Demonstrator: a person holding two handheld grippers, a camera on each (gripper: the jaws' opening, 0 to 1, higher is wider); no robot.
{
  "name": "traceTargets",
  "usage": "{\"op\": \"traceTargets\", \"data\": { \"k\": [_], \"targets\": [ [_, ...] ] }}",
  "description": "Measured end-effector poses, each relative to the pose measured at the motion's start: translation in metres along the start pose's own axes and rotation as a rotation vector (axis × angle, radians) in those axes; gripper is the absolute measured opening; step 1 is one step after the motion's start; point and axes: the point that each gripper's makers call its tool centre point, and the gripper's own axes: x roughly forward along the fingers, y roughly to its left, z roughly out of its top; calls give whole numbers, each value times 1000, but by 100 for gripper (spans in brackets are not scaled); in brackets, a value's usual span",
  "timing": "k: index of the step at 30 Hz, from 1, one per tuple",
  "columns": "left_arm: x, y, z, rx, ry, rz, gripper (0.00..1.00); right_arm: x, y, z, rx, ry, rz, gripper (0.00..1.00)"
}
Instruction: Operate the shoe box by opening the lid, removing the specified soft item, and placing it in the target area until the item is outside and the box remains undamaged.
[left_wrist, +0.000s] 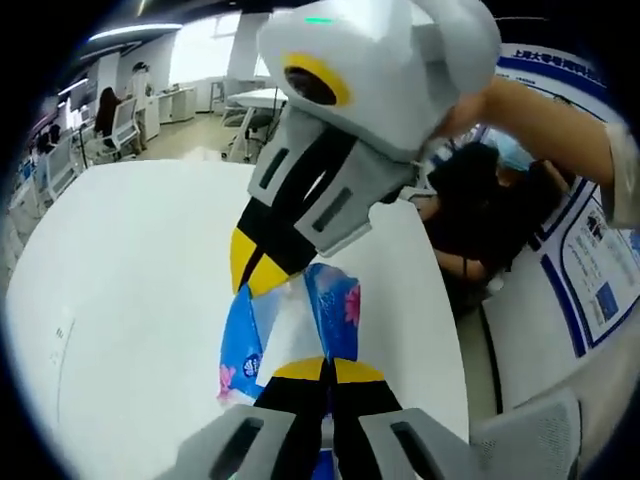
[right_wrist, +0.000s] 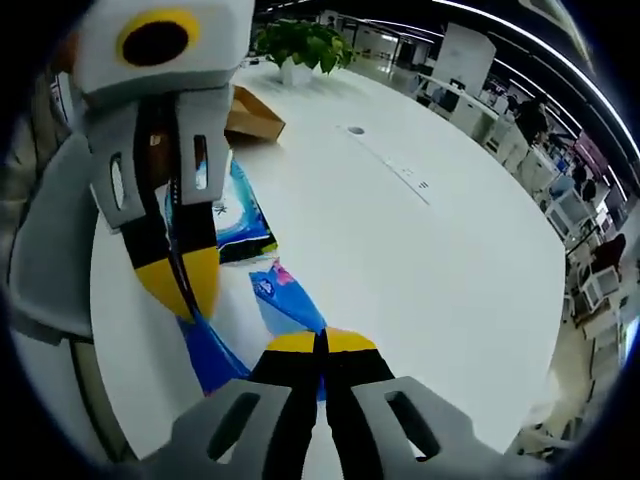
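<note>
Blue tissue pack (left_wrist: 300, 325) hangs over the white desk (left_wrist: 130, 300) in the left gripper view, pinched in the left gripper's (left_wrist: 328, 372) closed jaws; the right gripper (left_wrist: 262, 268) clamps its upper edge. In the right gripper view, the right gripper (right_wrist: 320, 342) grips the pack (right_wrist: 285, 300), the left gripper (right_wrist: 185, 280) alongside, a brown box (right_wrist: 250, 115) and potted plant (right_wrist: 300, 45) beyond.

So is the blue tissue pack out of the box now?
Out: both grippers hold the tissue pack above the white table.
</note>
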Motion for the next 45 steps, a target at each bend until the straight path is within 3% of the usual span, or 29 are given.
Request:
{"op": "traceTargets", "data": {
  "k": [16,27,34,39,45],
  "targets": [
    [18,5,-16,-50,15,-4,0,24,-3,-20,-54,50,6,0],
    [22,2,-18,-60,8,3,1,24,-3,-21,-48,55,-3,0],
    [19,-3,-16,-74,-15,5,12,22,-4,-22,-28,57,-22,7],
    [11,-3,-16,-16,0,35,19,13,-5,-16,-5,39,-32,12],
    [-3,-6,-11,-4,-7,58,25,-2,-5,-6,15,11,-55,16]
  ]
}}
